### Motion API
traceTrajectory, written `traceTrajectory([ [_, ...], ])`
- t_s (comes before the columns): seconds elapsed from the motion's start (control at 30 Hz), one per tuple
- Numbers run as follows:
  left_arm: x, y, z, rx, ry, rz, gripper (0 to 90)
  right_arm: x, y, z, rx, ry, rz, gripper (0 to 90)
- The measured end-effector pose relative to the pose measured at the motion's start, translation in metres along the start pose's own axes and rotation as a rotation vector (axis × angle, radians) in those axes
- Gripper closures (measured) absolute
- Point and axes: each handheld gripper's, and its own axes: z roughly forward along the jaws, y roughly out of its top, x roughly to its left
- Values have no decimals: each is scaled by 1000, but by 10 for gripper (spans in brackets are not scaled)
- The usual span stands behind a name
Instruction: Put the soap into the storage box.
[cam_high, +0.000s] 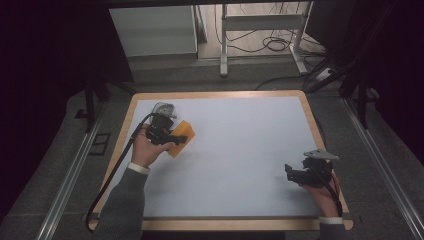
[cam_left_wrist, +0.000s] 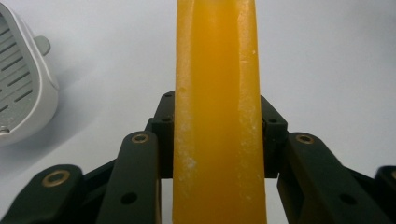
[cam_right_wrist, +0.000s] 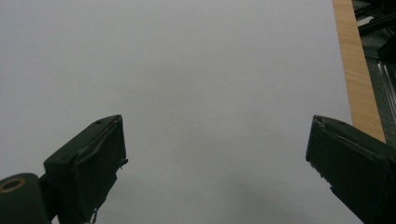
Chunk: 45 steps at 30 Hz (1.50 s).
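now — left gripper (cam_left_wrist: 215, 154) tight on orange slab (cam_left_wrist: 217, 102), right gripper (cam_right_wrist: 215, 154) jaws wide apart

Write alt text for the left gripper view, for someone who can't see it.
An orange-yellow block stands clamped between the left gripper's two black jaws, over a white table. A white slotted dish sits at the left edge.

Orange block (cam_left_wrist: 217, 112), black left gripper (cam_high: 172, 139), white table (cam_high: 240, 150) with wood rim.
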Motion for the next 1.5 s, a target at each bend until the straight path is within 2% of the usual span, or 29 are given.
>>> traceTrajectory([
  [0.2,7,2,0,-2,13,-20,612,0,0,0,-1,-1,2,49],
  [0.33,13,3,0,-5,-6,-28,612,-1,0,-1,-6,-10,6,49],
  [0.87,25,13,-7,-12,36,-52,612,-2,0,-2,-14,-14,15,49],
  [1.03,30,15,-9,-20,28,-63,612,-2,0,-1,-13,-16,12,49],
  [1.3,42,17,-10,-22,41,-92,612,-2,0,-1,-9,-17,14,49],
  [1.5,54,20,-8,-5,53,-115,612,-2,0,0,-10,-18,11,49],
])
